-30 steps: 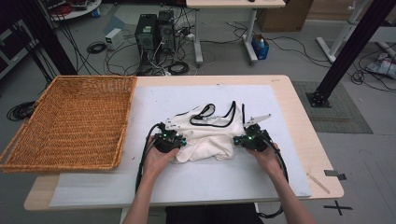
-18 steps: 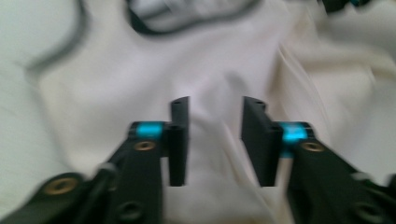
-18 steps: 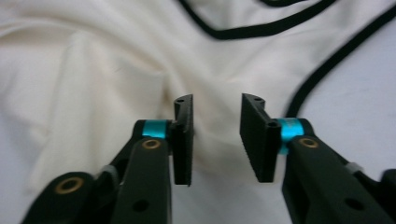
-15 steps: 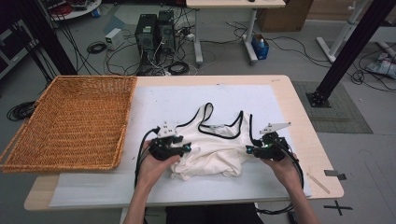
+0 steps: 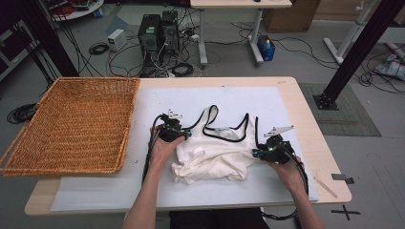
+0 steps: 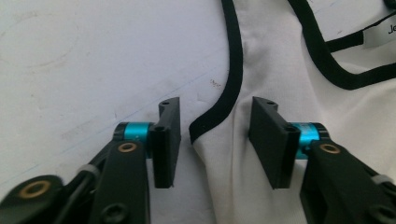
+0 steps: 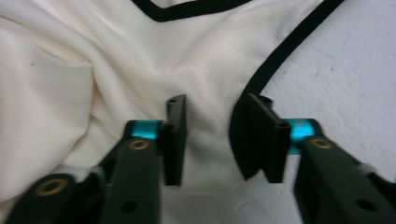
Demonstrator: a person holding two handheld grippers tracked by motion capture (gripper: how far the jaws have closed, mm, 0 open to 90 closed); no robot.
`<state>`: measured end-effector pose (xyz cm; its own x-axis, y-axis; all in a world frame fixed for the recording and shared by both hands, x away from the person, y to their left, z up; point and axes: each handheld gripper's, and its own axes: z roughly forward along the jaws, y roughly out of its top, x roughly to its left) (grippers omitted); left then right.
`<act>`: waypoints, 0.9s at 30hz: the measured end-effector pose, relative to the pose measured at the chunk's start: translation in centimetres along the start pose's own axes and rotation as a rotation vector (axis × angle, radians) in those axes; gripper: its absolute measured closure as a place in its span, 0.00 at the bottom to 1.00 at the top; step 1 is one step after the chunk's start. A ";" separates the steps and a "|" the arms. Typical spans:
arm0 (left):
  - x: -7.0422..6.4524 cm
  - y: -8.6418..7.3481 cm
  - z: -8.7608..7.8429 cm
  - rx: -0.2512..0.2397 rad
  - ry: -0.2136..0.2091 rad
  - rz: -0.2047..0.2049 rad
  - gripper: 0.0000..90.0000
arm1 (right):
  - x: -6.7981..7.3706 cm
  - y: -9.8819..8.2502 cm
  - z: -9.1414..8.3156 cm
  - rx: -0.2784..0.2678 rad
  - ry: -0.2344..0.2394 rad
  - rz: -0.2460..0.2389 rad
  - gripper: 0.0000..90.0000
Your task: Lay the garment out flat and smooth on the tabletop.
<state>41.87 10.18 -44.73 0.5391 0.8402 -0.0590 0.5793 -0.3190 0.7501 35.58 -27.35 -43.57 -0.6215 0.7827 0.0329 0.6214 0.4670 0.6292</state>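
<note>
One crumpled white black-trimmed tank top (image 5: 215,155)

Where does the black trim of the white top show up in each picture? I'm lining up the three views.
High view: black trim edges the neckline and straps of the white top, mid-table.
Left gripper view: the trim runs from top centre down between the open jaws.
Right gripper view: the trim slants from upper right to the right-hand jaw.
Shared landmark: the white mat.
</note>
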 end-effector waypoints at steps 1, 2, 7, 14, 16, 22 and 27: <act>0.0 0.0 0.0 0.000 0.002 0.011 0.62 | 0.0 0.0 0.0 0.000 0.000 0.000 0.74; 0.0 0.0 -0.2 0.001 -0.015 0.030 0.80 | 0.1 0.0 0.0 0.001 0.005 -0.020 0.82; 0.5 -0.2 -0.8 0.004 -0.005 0.023 0.91 | 0.0 0.1 0.0 -0.001 0.006 -0.042 0.90; 1.7 -2.3 -3.9 -0.014 0.105 -0.086 0.93 | -1.1 -0.2 -0.6 0.001 -0.042 -0.033 0.92; 1.6 -2.9 -5.0 -0.053 0.107 -0.128 0.90 | -1.0 -0.1 -0.9 -0.029 -0.028 -0.022 0.79; -0.2 -2.7 -6.8 -0.174 0.068 -0.075 0.58 | -0.4 0.0 -1.4 -0.047 -0.012 0.010 0.53; -3.2 -2.9 -5.9 -0.100 -0.058 0.091 0.53 | 0.5 -0.4 -1.4 -0.038 -0.007 0.012 0.48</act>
<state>34.85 11.03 -42.80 0.6227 0.7821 -0.0232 0.4642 -0.3454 0.8156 34.30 -27.71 -42.70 -0.6111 0.7908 0.0353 0.6101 0.4421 0.6576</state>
